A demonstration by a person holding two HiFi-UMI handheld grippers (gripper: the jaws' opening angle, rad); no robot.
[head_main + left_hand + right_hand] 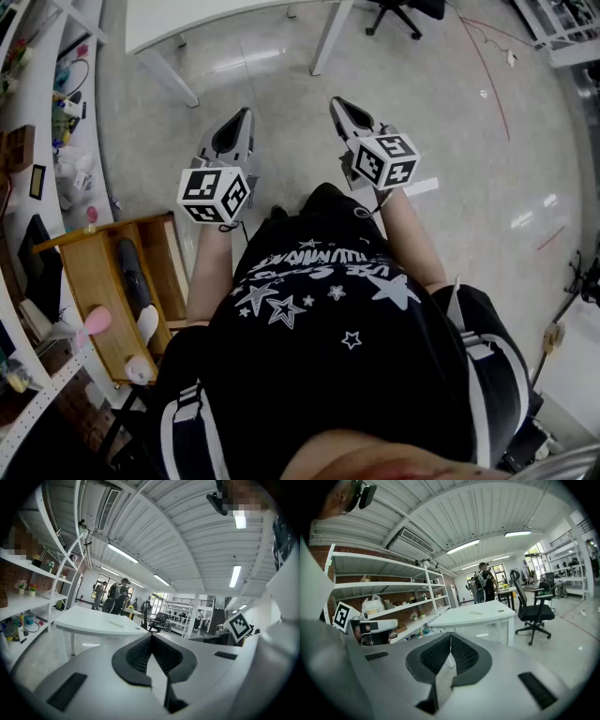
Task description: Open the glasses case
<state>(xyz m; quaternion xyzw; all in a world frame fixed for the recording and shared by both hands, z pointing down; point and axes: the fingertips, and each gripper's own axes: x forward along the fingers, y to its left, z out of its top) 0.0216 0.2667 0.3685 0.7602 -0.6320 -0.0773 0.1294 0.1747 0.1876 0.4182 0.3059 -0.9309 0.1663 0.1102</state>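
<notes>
You hold the left gripper (242,117) and right gripper (339,105) out over bare floor, jaws together on nothing, likely a ready pose before starting.

The left gripper (247,114) was beside the right gripper (337,103). A table (206,19) stood ahead. A wooden box (89,272) sat left, by the shelves (37,112).

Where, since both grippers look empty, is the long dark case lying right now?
In the head view the long dark case lies in the wooden tray at lower left, left of the person's left arm.
</notes>
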